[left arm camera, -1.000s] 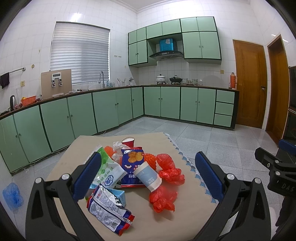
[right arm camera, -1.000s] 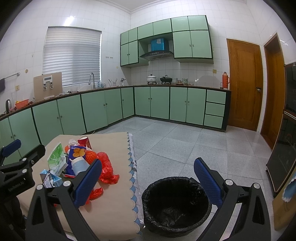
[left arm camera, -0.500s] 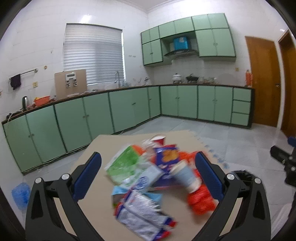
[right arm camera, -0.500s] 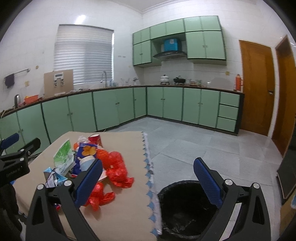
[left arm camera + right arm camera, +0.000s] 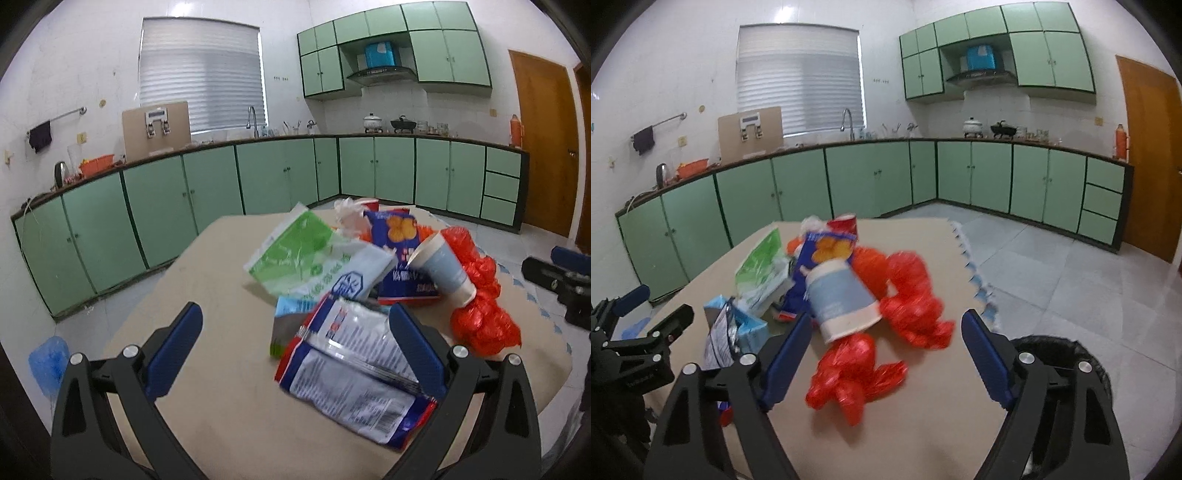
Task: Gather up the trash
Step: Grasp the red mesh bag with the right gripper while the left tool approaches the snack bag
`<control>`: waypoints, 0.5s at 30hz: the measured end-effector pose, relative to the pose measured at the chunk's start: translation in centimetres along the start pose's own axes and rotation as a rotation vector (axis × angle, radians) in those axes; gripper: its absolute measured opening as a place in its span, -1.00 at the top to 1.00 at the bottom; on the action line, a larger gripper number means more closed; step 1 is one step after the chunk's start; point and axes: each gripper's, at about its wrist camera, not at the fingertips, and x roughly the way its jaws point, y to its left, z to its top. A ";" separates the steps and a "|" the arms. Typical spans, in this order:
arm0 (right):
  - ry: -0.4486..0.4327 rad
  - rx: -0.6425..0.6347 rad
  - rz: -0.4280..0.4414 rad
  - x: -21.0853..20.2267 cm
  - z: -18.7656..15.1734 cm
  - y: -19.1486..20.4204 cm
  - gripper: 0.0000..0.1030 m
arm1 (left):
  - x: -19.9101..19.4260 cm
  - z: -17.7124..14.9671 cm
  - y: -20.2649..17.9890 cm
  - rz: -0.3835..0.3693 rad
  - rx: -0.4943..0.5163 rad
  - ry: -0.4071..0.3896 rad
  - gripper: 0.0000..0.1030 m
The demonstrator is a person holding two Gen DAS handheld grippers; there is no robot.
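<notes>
Both grippers are approaching the trash pile. The left gripper [image 5: 295,347] is spread wide, empty, the snack wrapper [image 5: 354,373] at its one o'clock. The right gripper [image 5: 884,354] is closing, nothing pinched yet, and next needs the red bag [image 5: 855,376] squarely between its pads.

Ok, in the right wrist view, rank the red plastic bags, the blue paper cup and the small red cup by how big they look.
1. red plastic bags
2. blue paper cup
3. small red cup, though it lies farther from the camera, so its true size is unsure.

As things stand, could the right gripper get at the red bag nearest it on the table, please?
Probably yes. The right gripper is closing with nothing gripped yet, and the red bag lies straight ahead between its fingers on the table. The paper cup lies just behind the bag, not in front.
</notes>
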 end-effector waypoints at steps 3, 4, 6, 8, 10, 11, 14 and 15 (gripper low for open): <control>0.021 -0.019 0.019 0.8 -0.7 0.8 -0.52 | 0.3 -0.7 0.4 -0.006 -0.011 0.013 -0.90; 0.029 -0.029 0.026 1.1 -0.9 1.1 -0.47 | 0.4 -0.9 0.4 -0.004 -0.011 0.015 -0.90; 0.057 -0.037 0.035 1.8 -1.4 1.4 -0.39 | 0.7 -1.1 0.4 -0.005 -0.010 0.023 -0.90; 0.082 -0.028 0.048 2.3 -1.8 1.3 -0.30 | 0.9 -1.5 0.4 -0.007 -0.012 0.028 -0.90; 0.101 -0.021 0.061 2.8 -2.3 1.4 -0.17 | 1.3 -1.9 0.4 -0.020 -0.014 0.042 -0.90; 0.110 -0.021 0.066 3.0 -2.5 1.4 -0.14 | 1.5 -2.2 0.4 -0.021 -0.014 0.048 -0.90; 0.145 -0.026 0.093 3.7 -3.1 1.6 0.08 | 1.8 -2.6 0.5 -0.032 -0.016 0.064 -0.90; 0.164 -0.020 0.106 4.0 -3.4 1.6 0.20 | 2.0 -2.8 0.5 -0.038 -0.019 0.073 -0.90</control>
